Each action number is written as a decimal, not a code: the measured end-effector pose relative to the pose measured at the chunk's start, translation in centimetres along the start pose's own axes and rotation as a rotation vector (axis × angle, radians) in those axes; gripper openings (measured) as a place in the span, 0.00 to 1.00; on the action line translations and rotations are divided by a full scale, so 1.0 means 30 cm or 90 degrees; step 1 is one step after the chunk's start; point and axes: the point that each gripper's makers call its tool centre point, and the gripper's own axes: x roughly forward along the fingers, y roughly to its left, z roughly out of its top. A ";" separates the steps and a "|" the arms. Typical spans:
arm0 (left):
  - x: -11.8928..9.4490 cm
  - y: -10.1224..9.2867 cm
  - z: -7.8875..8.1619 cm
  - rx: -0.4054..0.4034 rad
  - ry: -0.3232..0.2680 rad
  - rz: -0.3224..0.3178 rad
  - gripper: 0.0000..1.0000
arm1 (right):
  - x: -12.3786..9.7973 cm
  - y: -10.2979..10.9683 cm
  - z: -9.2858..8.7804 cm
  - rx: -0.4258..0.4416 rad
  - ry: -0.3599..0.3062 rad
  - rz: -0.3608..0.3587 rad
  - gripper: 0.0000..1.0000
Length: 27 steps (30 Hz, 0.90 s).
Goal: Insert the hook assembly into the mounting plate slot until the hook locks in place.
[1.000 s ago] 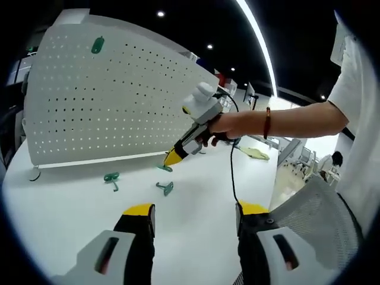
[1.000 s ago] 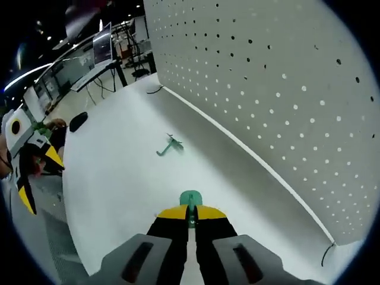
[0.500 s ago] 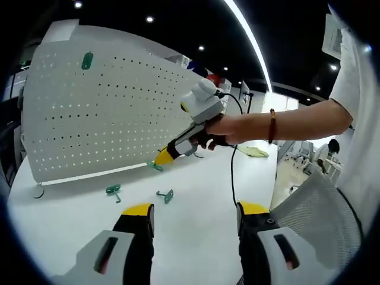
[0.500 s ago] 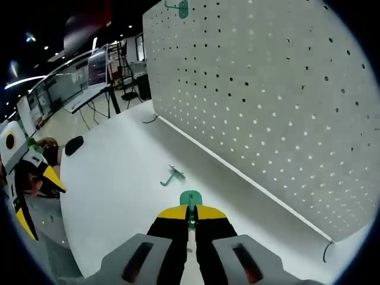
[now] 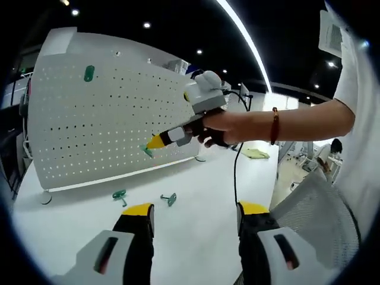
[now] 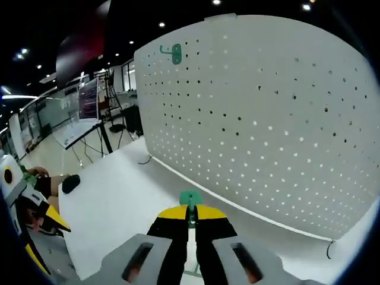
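— Where is the hook being taken?

— To the white perforated metal mounting plate (image 6: pixel 267 119) standing at the far side of the white worktop (image 5: pixel 196 237). The small green plastic hook (image 6: pixel 190 200) is clamped in the right gripper (image 6: pixel 190 217), close before the holes.

— And the left gripper (image 5: pixel 193 217)?

— Its jaws are wide apart, holding nothing. The hook's tab should be squared to one slot, then pressed until seated.

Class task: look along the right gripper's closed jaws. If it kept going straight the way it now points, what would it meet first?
Most likely the white pegboard. The right gripper, shut on a green hook, aims at the board's perforated face, with nothing visible between. Depth is unclear, so the exact contact spot is uncertain.
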 end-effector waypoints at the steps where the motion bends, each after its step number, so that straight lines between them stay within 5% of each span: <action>1: -0.002 0.001 0.000 0.000 -0.001 0.000 0.58 | 0.000 0.000 0.007 -0.006 -0.002 -0.006 0.01; 4: -0.007 -0.001 0.004 0.002 -0.003 0.000 0.57 | -0.001 0.002 0.035 -0.033 -0.011 -0.028 0.01; 27: -0.056 0.026 0.023 0.016 -0.023 0.019 0.60 | 0.002 0.016 0.304 0.028 -0.147 -0.092 0.01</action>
